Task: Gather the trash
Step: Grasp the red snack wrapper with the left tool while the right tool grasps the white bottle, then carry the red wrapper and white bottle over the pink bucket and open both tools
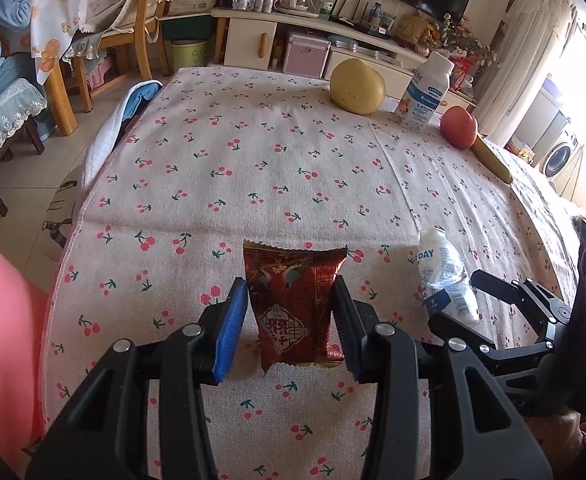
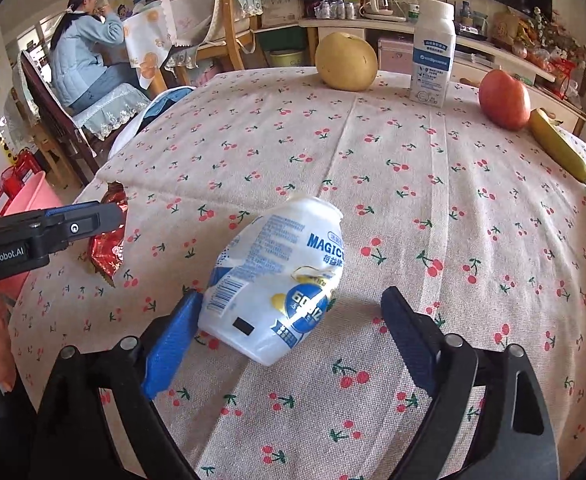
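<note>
Lying between the left gripper's (image 1: 291, 316) jaws, the red snack wrapper (image 1: 295, 304) rests flat on the cherry-print cloth of the bench (image 1: 253, 168); both blue pads press its sides, so the jaws are clamped on it. The crushed white bottle (image 2: 277, 280) lies on its side between the right gripper's (image 2: 293, 328) jaws, which stand wide apart: the left pad touches its base, the right pad is well clear.

Only the right wrist view shows the bottle's label and dented side; the left wrist view catches just its neck end beside the right gripper's black frame. The right view sees the wrapper edge-on, partly hidden by the left gripper.

Beyond both jaws, at the bench's far edge, stand a yellow pear (image 2: 346, 62), an upright milk bottle (image 2: 431, 54), a red apple (image 2: 504, 99) and a banana (image 2: 559, 146). A pink bin (image 1: 1, 340) sits left of the left jaws.
</note>
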A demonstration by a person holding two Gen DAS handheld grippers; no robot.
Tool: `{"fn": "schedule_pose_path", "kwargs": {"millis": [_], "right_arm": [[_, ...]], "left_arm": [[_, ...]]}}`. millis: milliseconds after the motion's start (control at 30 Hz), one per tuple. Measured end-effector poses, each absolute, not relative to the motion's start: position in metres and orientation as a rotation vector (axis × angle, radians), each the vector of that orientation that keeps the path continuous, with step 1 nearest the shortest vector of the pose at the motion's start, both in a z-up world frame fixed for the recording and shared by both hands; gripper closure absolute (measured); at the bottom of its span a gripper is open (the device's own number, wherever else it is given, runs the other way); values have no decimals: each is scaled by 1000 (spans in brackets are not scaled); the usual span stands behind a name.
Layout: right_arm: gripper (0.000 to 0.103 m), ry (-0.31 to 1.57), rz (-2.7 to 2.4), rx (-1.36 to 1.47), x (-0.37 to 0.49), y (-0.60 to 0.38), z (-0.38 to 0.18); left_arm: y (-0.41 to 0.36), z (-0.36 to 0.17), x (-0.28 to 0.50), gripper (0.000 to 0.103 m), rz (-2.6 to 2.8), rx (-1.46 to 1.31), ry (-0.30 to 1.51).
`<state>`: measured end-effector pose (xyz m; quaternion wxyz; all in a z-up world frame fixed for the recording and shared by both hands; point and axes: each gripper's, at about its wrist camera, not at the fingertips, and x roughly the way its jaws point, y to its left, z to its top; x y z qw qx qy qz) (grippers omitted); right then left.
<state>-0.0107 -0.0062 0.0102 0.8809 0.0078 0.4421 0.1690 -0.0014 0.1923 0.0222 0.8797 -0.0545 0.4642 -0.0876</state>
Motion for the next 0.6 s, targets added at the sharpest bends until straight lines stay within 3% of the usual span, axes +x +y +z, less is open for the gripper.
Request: {"fn": "schedule_pose_path", "kwargs": {"millis": [133, 200, 267, 367, 600], "right_arm": [[14, 915, 344, -19, -9, 0, 9], [19, 910, 343, -30, -9, 1, 9], [39, 903, 341, -44, -10, 1, 10], [50, 898, 330, -57, -9, 0, 11], [51, 888, 328, -43, -10, -7, 13]], "left_arm": [[192, 23, -2, 59, -185, -110, 964], [192, 24, -3, 59, -187, -110, 962], [192, 25, -4, 59, -191, -112, 956], [192, 26, -5, 59, -195, -112, 953], [195, 30, -8, 59, -195, -116, 938]]}}
